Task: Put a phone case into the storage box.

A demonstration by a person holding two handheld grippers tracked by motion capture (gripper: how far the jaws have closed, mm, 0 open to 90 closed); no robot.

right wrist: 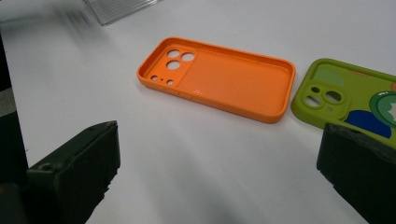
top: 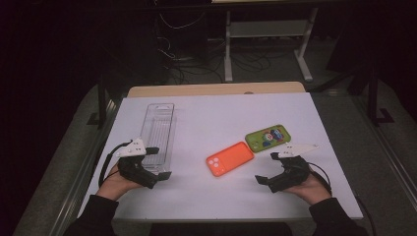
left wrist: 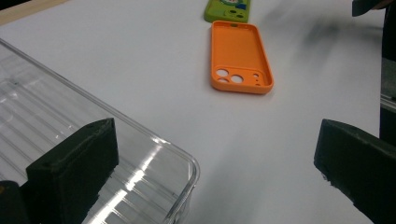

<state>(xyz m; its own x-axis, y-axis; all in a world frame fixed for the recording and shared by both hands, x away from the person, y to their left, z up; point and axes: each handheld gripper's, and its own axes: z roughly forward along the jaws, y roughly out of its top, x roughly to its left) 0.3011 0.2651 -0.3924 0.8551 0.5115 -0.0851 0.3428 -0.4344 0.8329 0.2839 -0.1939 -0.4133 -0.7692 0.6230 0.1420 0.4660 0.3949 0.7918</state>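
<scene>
1. Nearest, at seven o'clock on the white table [top: 206,196]: left gripper [top: 160,162] in the person's left hand [top: 115,183], jaws spread wide with nothing between the pads, one jaw over the near end of the clear plastic tray [top: 158,132].
2. At five o'clock: right gripper [top: 268,167] in the right hand [top: 311,188], jaws likewise gaping and empty, pointed toward the table's middle.
3. Just past centre, between both grippers: orange phone case [top: 229,159], lying flat with its hollow side up, camera holes at the near-left end, untouched.
4. At two o'clock from the orange one, just beside its far corner: green phone case [top: 268,137] with a printed picture, flat on the table.
5. From nine toward eleven o'clock: the tray running lengthwise away, empty.
6. Farthest, twelve o'clock: wooden edge [top: 216,89] behind the white top.
</scene>
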